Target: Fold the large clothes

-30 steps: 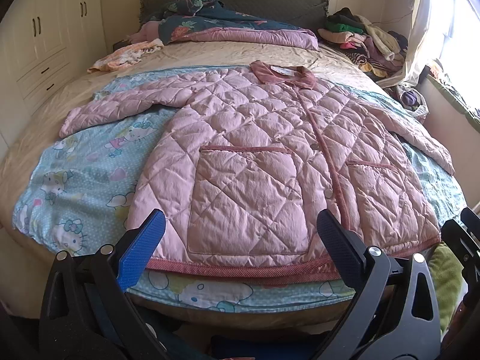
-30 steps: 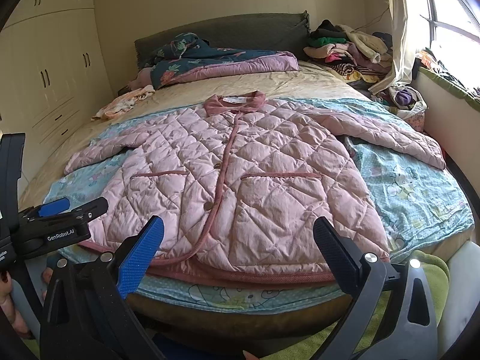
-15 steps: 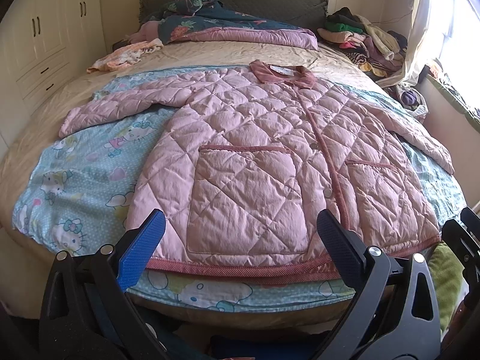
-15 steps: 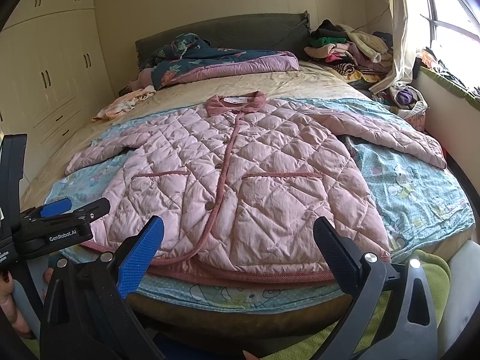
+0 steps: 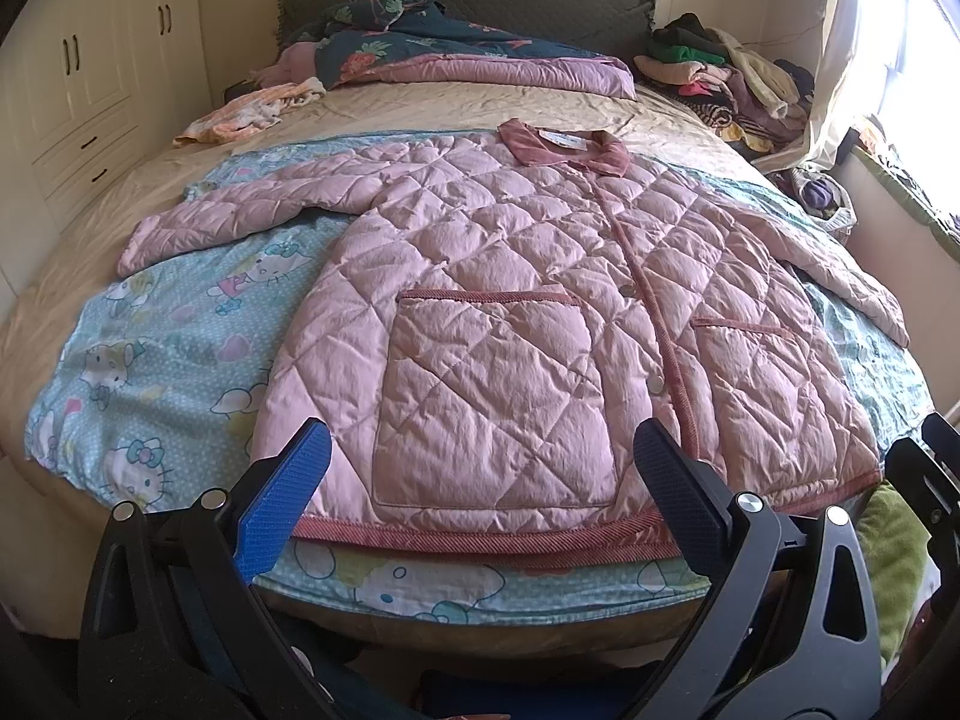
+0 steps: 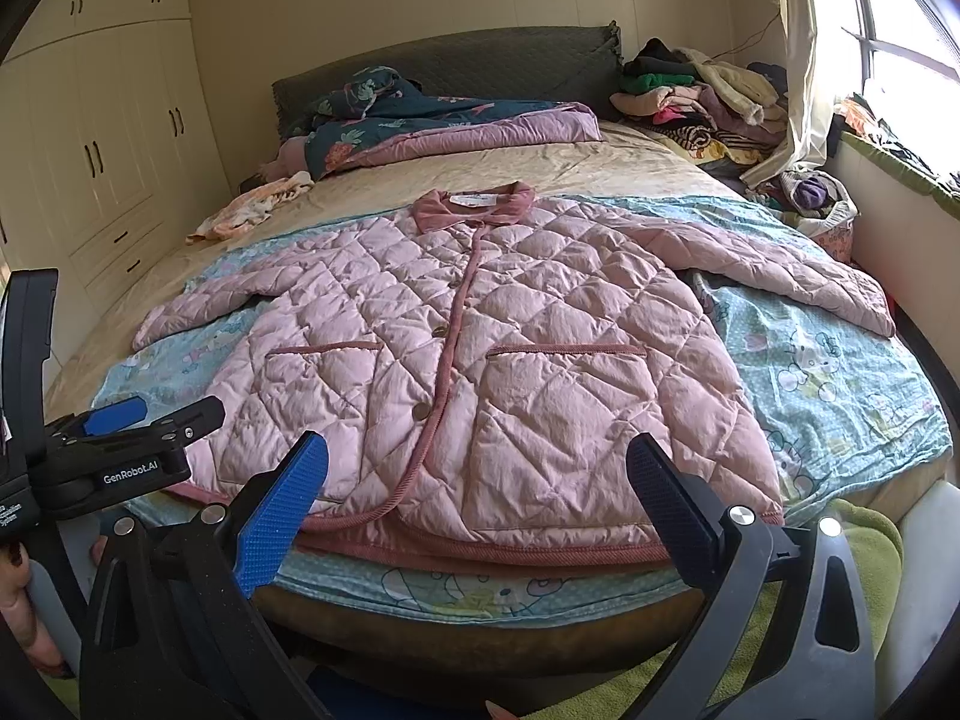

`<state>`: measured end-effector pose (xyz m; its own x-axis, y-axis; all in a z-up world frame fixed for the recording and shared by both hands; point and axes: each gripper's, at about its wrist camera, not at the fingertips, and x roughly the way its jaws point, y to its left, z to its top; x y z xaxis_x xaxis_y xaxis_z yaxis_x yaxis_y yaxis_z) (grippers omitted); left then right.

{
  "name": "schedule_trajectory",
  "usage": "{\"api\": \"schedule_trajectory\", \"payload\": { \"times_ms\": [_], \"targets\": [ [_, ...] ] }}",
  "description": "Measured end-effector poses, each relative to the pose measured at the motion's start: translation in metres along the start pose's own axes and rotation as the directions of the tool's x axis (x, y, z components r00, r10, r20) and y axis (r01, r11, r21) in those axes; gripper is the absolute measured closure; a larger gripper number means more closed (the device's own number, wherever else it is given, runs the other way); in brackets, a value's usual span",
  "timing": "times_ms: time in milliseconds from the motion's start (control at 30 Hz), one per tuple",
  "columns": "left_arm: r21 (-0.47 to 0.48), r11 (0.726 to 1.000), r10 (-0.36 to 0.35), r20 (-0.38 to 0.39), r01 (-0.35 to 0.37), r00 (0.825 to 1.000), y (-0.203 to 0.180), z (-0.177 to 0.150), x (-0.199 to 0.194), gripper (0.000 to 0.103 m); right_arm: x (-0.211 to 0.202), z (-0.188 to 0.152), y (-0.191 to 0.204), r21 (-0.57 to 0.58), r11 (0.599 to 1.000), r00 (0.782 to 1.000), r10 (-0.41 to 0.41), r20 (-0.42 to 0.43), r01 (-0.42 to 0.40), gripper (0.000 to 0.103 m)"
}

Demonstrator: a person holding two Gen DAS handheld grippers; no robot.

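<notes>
Pink quilted jacket (image 5: 510, 324) spread flat, front up, on the bed (image 5: 420, 114).

It fills the frame's centre, sleeves out, on a cartoon-print blue sheet (image 5: 162, 360); cream wardrobes (image 6: 102, 138) upper left, heaped clothes (image 6: 696, 96) upper right (by the window). At the bottom edge the left tool (image 5: 480, 501) and right tool (image 6: 477, 501) hover before the corded hem, both spread wide and holding nothing.

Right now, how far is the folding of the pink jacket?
Done: the pink quilted jacket lies flat on the bed, buttoned, both sleeves spread out. In hand: nothing; the left hand-held gripper and right hand-held gripper are open, near its hem. Left: every fold.
</notes>
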<state>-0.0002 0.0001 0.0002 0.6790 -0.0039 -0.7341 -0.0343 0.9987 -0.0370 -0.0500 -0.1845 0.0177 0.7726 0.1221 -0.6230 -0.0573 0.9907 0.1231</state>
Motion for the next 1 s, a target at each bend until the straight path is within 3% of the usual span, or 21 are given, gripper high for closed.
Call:
{"api": "schedule_trajectory", "payload": {
  "times_ms": [500,1000],
  "targets": [
    [0.005,1.000,-0.002,-0.008,0.002,1.000,0.001,0.000,0.001,0.008,0.005,0.004,-0.003,0.005,1.000,1.000,0.018,-0.012,-0.018,0.004],
    [0.019,1.000,0.001,-0.038,0.000,0.999,-0.010,0.042,0.034,0.008,0.042,0.051,-0.012,0.005,0.998,0.997,0.062,-0.045,-0.062,0.004]
  ]
}}
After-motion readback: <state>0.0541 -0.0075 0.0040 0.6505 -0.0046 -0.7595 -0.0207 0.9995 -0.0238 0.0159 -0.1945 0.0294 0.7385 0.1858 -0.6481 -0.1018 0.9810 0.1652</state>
